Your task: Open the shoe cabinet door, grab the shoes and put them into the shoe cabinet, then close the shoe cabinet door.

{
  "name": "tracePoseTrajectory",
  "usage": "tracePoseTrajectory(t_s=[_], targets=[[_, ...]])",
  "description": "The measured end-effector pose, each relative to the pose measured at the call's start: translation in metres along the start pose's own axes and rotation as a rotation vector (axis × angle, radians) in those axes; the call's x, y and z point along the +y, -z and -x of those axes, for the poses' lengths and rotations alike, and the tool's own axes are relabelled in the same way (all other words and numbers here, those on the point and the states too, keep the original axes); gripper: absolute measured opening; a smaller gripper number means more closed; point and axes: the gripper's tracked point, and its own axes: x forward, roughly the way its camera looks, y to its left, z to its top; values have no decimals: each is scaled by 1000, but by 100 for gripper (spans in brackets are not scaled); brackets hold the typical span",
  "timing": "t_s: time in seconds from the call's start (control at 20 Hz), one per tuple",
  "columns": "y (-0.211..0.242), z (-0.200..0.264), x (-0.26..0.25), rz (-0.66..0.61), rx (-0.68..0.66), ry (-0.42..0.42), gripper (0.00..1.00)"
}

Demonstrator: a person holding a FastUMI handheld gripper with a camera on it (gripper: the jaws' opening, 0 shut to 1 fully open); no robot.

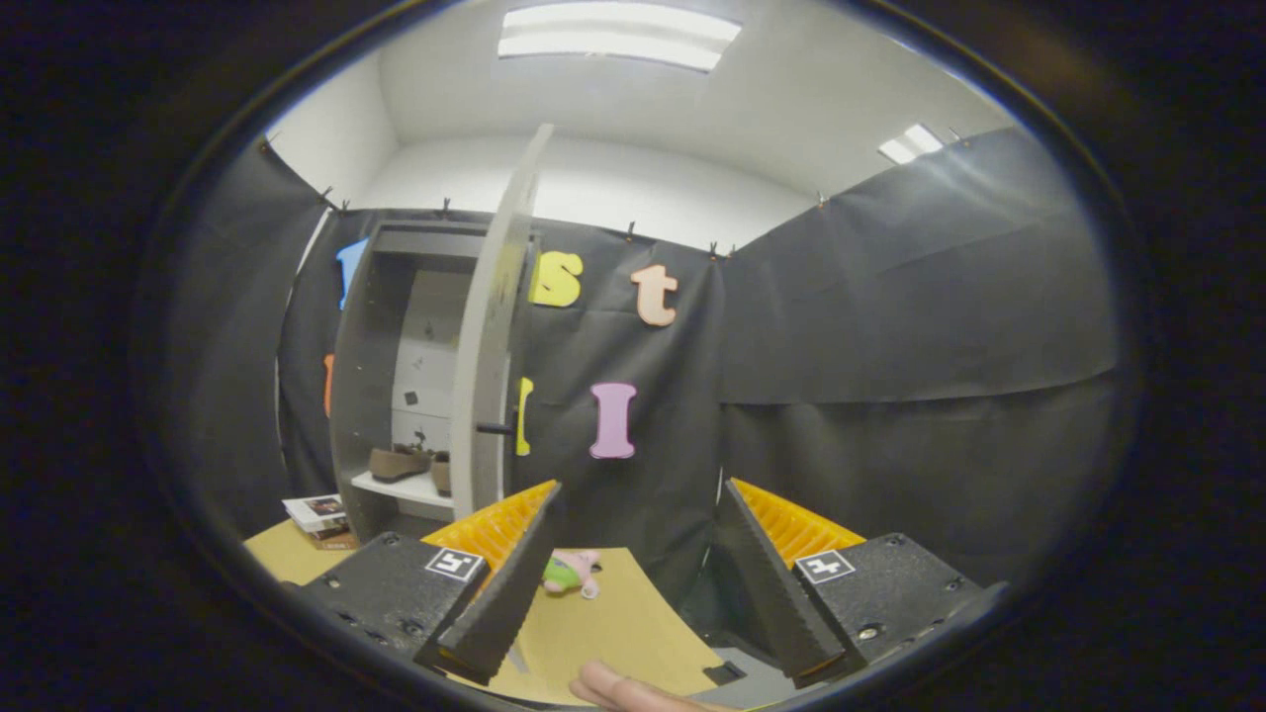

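Grey shoe cabinet (381, 396) stands at my ten o'clock, door (495, 346) swung open and brown shoes (401, 462) on its shelf, while my claw (633, 574) hangs spread wide, gripping nothing.

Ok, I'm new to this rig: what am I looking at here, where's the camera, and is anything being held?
The camera rides on a hand-held two-finger gripper and looks forward along its fingers; a person's fingertip shows below. The fingers stand open, holding nothing. Beyond them is a tan tabletop with a small pink-and-green soft toy. Further back stands the grey shoe cabinet, its door swung open, brown shoes already on its white shelf. A stack of books lies beside it.
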Motion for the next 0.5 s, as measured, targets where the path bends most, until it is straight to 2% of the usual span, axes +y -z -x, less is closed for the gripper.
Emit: tracePoseTrajectory(t_s=[0.35, 0.5], targets=[[73, -68, -26, -19, 146, 21, 100], [101, -94, -10, -46, 202, -24, 100]])
